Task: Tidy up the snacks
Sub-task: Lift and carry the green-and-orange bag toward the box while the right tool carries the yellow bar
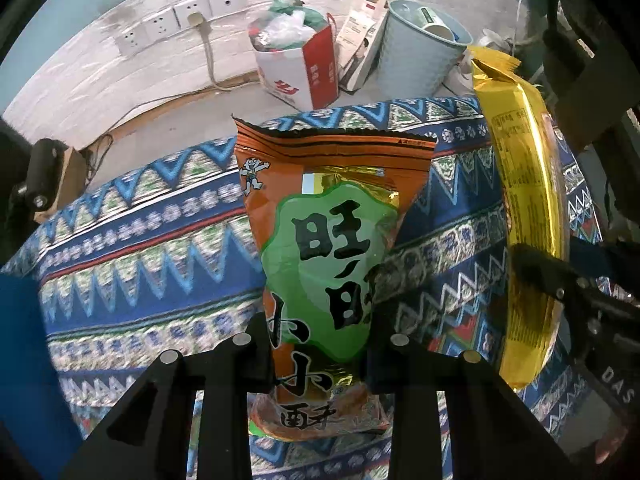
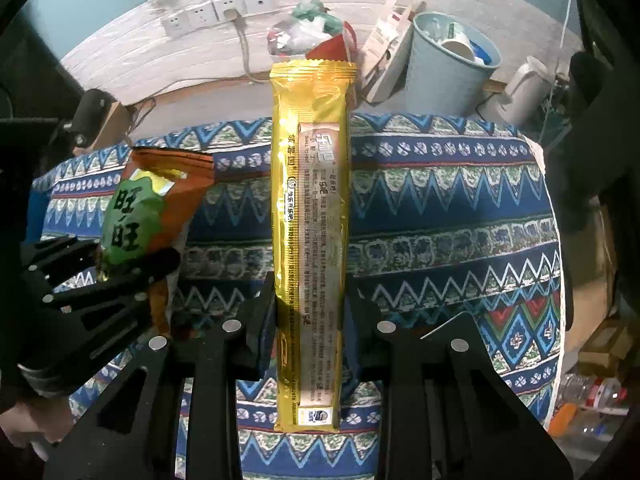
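Over the patterned counter point(image 1: 140, 240), the left tongs point(image 1: 320, 344) are clamped on the lower part of the orange-and-green snack bag point(image 1: 332, 240), its long axis running straight ahead of them. To its right, the right tongs point(image 2: 312, 312) grip the gold wrapper point(image 2: 312, 200) low down, lengthwise and parallel, near the bag.

The orange-and-green snack bag point(image 1: 324, 248) is glossy plastic film with gold foil accents, crinkled at its sealed top. The long gold wrapper point(image 2: 310, 216) is shiny metallic foil. Both tools are matt black plastic with small bright metal pins. A woven, matt patterned cloth point(image 1: 152, 248) covers the tabletop. The pale blue bin point(image 2: 444, 68) looks like smooth ribbed plastic.
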`<state>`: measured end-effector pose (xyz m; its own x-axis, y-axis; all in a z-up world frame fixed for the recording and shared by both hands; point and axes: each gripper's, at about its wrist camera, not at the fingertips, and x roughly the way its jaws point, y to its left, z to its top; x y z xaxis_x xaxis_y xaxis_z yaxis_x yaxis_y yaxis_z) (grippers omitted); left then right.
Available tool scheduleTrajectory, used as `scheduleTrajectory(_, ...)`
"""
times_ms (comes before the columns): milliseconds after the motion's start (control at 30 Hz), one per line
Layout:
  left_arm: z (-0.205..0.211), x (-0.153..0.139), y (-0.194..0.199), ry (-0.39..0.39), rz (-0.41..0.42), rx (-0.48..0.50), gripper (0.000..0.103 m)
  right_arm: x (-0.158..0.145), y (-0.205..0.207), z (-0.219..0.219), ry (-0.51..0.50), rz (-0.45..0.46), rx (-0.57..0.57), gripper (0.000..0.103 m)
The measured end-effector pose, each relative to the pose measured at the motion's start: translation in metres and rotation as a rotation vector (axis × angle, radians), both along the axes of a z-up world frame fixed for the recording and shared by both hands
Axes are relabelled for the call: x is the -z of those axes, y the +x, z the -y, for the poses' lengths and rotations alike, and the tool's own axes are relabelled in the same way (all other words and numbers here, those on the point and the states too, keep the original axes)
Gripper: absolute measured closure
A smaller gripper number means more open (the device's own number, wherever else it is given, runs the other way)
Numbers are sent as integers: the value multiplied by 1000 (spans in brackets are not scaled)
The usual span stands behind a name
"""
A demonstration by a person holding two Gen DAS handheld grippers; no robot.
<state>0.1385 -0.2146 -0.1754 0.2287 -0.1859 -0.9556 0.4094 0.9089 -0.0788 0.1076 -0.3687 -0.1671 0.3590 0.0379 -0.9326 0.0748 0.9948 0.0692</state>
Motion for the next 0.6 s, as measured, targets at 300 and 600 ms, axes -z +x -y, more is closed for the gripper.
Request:
scheduleTrajectory(300, -46, -29, -9, 12, 24, -38, 73, -17, -3, -29, -8, 27, -59, 76)
scheduleTrajectory(600, -106, -63, -21, 17, 66, -92, 73, -32, -6, -58, -18, 50, -121, 76)
